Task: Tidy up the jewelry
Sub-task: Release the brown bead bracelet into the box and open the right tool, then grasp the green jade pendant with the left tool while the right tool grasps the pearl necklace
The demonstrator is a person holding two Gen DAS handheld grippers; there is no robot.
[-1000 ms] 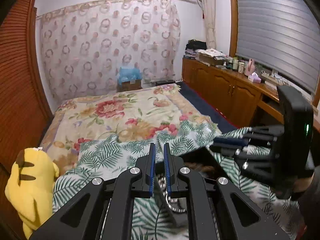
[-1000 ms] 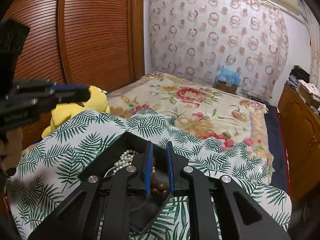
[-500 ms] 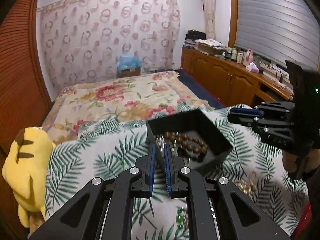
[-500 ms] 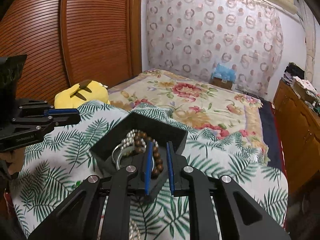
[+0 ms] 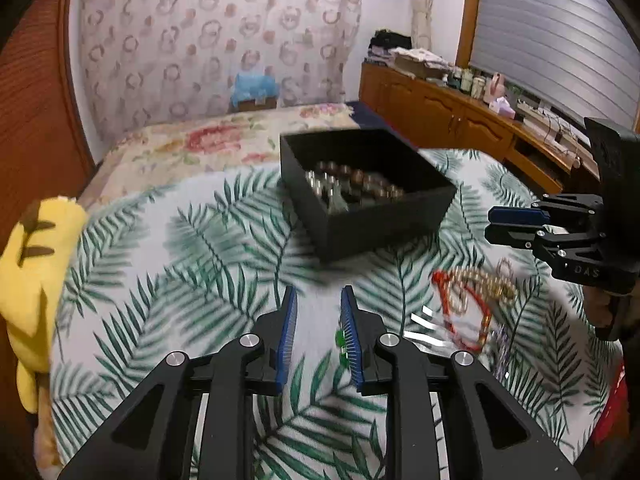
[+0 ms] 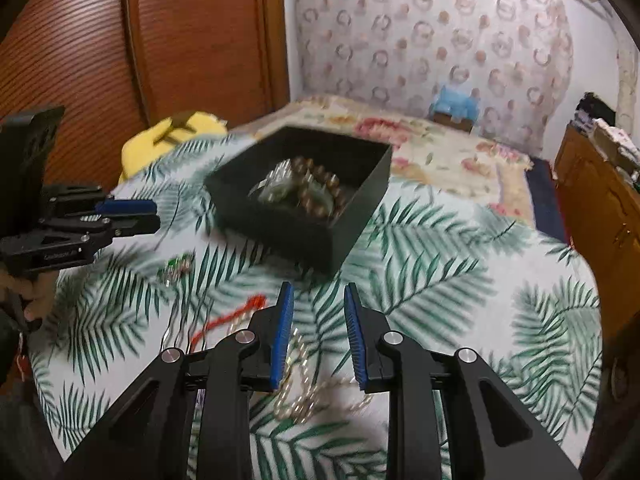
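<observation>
Both views are motion-blurred. A black box (image 5: 372, 204) is seen on the palm-leaf cloth (image 5: 192, 264), toward the far side. Brown beads (image 6: 320, 184) and pale beads (image 5: 320, 184) are held inside it.

The left gripper (image 5: 318, 332) is seen with jaws parted wide, nothing between them, above the near part of the cloth. A small green piece (image 5: 340, 338) lies just beside its right finger. The right gripper (image 6: 318, 332) is likewise spread wide and empty; in the left view (image 5: 516, 226) it is seen side-on to the right of the box.

Loose jewelry lies near on the cloth, outside the box: a red cord (image 5: 460, 312) tangled with a gold bead chain (image 5: 480, 284), and silver strips (image 5: 420, 328) beside them. In the right view a pale bead chain (image 6: 304, 392) lies under the right gripper. A green beaded piece (image 6: 176, 266) lies to the left, apart from it.

A yellow plush toy (image 5: 36, 264) rests at the cloth's left edge. A wooden cabinet (image 5: 460, 120) lines the far right.
</observation>
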